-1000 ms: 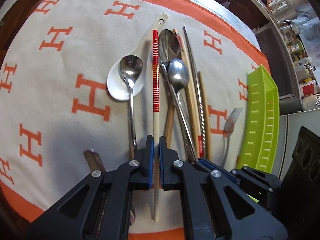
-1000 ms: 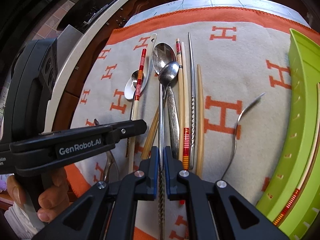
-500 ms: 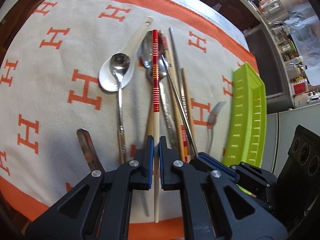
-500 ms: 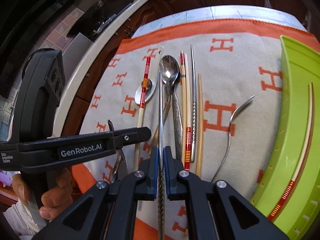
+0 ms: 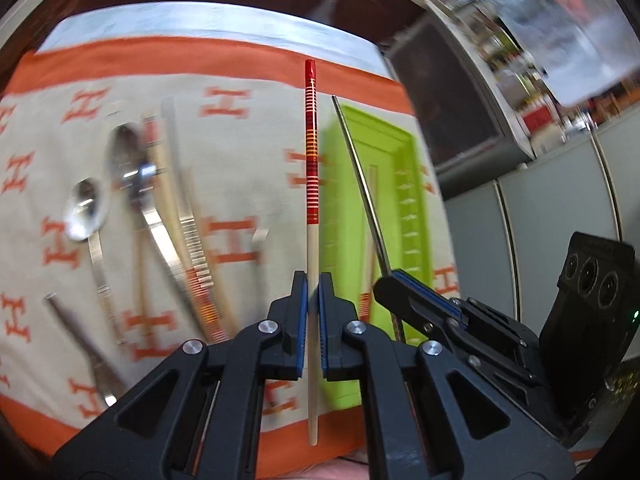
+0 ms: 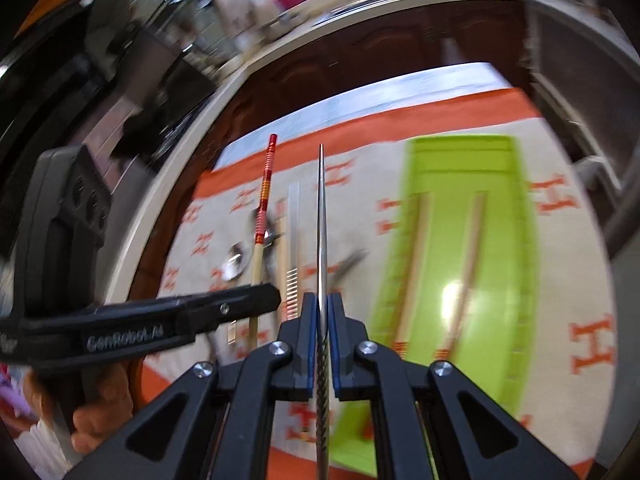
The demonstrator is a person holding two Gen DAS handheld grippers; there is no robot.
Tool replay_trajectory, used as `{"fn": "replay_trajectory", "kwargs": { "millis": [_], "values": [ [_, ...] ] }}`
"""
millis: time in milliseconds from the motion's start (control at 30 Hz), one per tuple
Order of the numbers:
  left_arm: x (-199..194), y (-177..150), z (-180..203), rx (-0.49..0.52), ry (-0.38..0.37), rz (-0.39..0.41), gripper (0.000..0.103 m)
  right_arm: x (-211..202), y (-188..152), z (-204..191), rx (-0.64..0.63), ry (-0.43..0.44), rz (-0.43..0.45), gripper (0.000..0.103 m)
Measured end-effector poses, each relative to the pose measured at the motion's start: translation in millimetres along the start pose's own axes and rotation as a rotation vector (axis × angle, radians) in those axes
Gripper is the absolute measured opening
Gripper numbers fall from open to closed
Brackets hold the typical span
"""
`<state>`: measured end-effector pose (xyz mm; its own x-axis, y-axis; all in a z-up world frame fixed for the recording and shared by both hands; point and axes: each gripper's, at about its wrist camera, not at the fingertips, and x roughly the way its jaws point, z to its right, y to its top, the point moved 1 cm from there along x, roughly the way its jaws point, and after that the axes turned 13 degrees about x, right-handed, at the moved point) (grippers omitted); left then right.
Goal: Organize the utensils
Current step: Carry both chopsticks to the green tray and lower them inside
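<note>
left gripper (image 5: 312, 286) is clamped on the red-banded chopstick (image 5: 311, 152); right gripper (image 6: 321, 308) is clamped on the metal chopstick (image 6: 322, 216) — both lifted near the green tray (image 6: 516, 264). two chopsticks already lie inside; spoons (image 5: 86, 210) and other utensils remain on the cloth (image 5: 240, 80).

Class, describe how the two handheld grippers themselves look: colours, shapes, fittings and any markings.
Both the left gripper and the right gripper are black plastic with triangular cut-outs, silver screws and blue-lined fingers. The left gripper's side reads "GenRobot.AI" in white; the right gripper's boxy black housing carries three round ports.
</note>
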<state>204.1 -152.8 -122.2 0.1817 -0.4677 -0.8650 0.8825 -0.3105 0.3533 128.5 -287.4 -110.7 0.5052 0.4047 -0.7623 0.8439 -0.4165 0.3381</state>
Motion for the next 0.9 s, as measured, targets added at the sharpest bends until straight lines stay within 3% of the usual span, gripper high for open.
{"fn": "replay_trajectory", "kwargs": {
  "millis": [300, 467, 633, 800, 900],
  "values": [
    [67, 22, 56, 0.105, 0.009, -0.074, 0.003, 0, 10, 60, 0.146, -0.135, 0.039, 0.005],
    [84, 20, 65, 0.160, 0.077, -0.111, 0.003, 10, 9, 74, 0.176, -0.163, 0.012, 0.007],
    [79, 11, 70, 0.207, 0.156, -0.100, 0.009, 10, 6, 77, 0.172, -0.156, 0.010, 0.008],
    [61, 1, 69, 0.222, 0.213, -0.059, 0.025, 8, 3, 73, 0.159, -0.155, 0.013, 0.008],
    [46, -6, 67, 0.226, 0.241, -0.031, 0.029, 7, -3, 68, 0.147, -0.154, 0.012, 0.008]
  ]
}}
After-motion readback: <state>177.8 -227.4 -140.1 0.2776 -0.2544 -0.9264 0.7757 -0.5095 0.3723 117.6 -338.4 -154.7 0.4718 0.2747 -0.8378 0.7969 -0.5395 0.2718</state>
